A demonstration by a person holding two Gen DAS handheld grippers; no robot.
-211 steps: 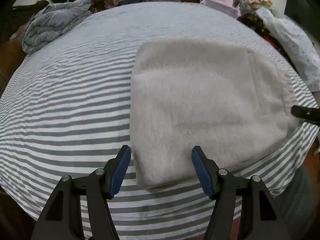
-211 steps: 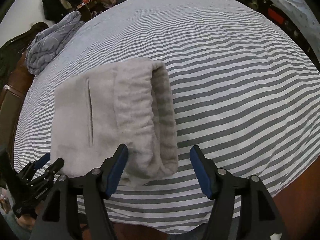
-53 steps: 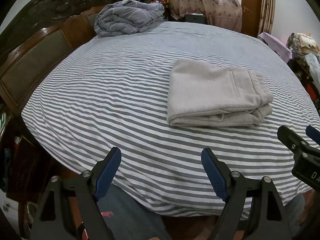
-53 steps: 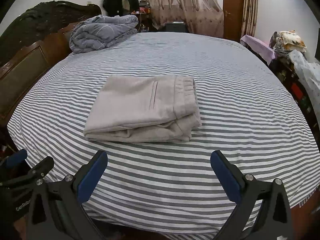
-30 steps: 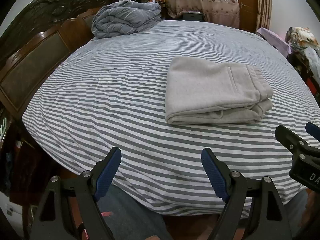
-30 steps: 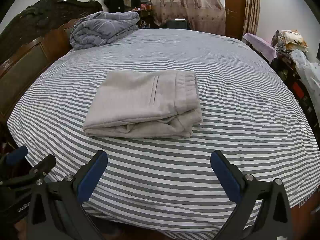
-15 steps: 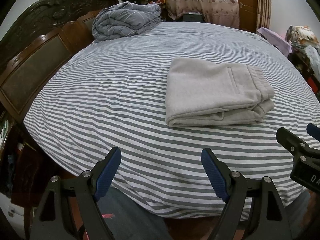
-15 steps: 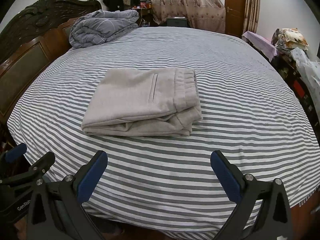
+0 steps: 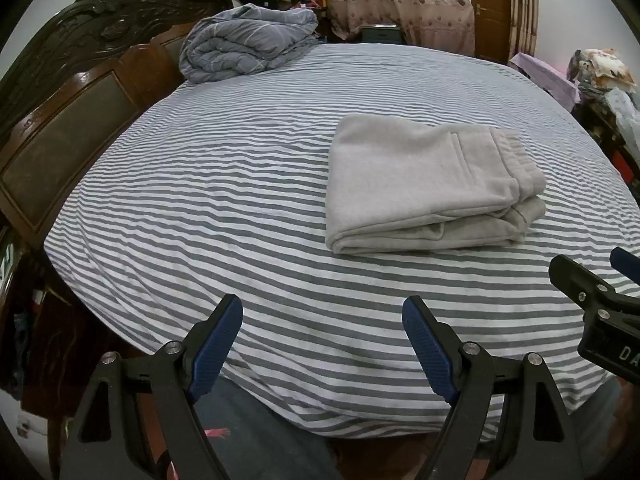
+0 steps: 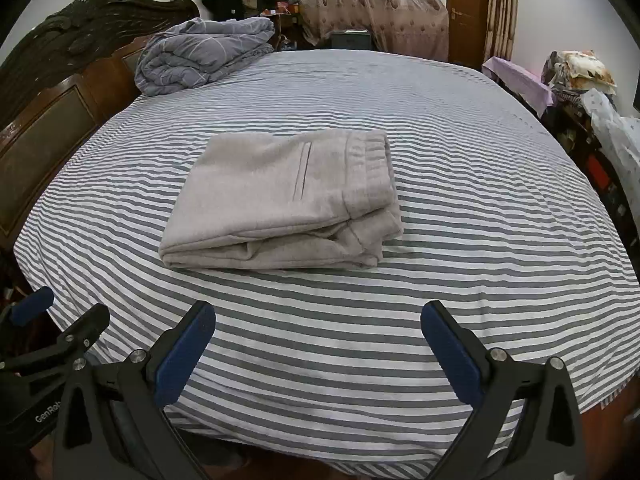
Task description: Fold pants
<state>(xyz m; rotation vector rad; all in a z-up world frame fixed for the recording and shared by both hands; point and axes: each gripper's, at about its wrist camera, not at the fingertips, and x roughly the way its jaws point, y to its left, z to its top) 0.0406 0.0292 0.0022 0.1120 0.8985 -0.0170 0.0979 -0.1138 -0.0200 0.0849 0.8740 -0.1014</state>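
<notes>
- The light grey fleece pants (image 10: 288,196) lie folded into a thick, roughly square bundle on the grey-and-white striped bed sheet (image 10: 460,160), about mid-bed and well clear of its edges.
- Their ribbed elastic waistband (image 10: 370,172) sits on top along the bundle's right side, with a narrow slit pocket (image 10: 302,172) just to its left; the stacked fold edges face the cameras.
- The left gripper (image 9: 322,340) — black frame, blue ribbed pads — hangs over the near edge of the bed with its jaws spread wide and nothing between them, apart from the pants.
- The right gripper (image 10: 318,340), built the same, likewise stands released with bare sheet showing between its fingers; the pants lie beyond its tips, untouched.
- In the left wrist view the pants (image 9: 428,188) are up and to the right of the left gripper.
- A rumpled blue-grey quilt with thin pale lines (image 10: 204,54) is heaped at the far left corner of the bed, beside the dark carved wooden headboard (image 10: 60,92).
- Patterned pinkish curtains (image 10: 360,4) hang beyond the bed — beside them a brown wooden door (image 10: 464,12).
</notes>
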